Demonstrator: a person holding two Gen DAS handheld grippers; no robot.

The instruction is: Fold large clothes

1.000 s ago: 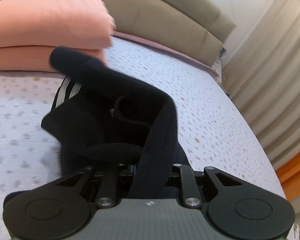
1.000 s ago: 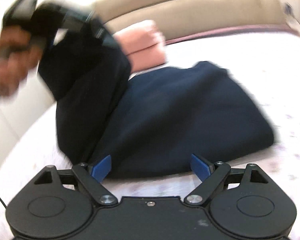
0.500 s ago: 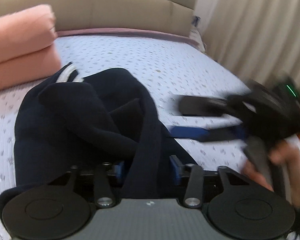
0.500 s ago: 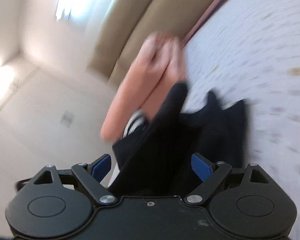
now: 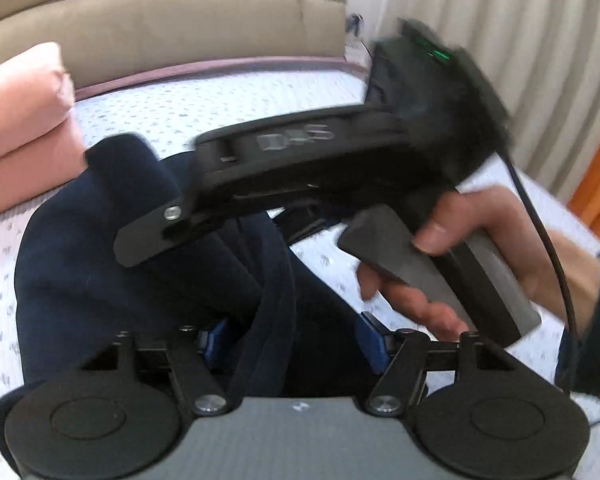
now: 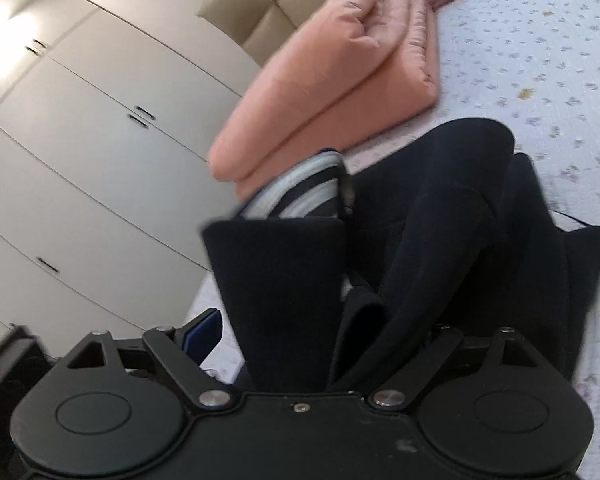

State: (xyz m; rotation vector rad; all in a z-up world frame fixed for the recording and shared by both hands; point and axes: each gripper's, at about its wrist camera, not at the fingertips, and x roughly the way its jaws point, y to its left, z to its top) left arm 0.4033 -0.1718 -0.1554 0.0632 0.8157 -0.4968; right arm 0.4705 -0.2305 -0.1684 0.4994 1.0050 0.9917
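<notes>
1. The navy garment (image 5: 100, 272) lies bunched on the bed (image 5: 228, 96), near the folded pink quilt (image 6: 340, 80).
2. The left tool (image 5: 292, 340) stands wide, its blue pads apart, with a band of the garment running loosely between them.
3. The right tool (image 6: 320, 332) is wide too; folds of cloth pass between its fingers.
4. In the left view the right hand (image 5: 480, 248) grips the tool's handle just above the garment.

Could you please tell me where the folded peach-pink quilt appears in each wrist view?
Left wrist view: folded peach-pink quilt at the left edge, beyond the navy garment.
Right wrist view: upper centre, behind the garment.
Shared landmark: beige padded headboard.
</notes>
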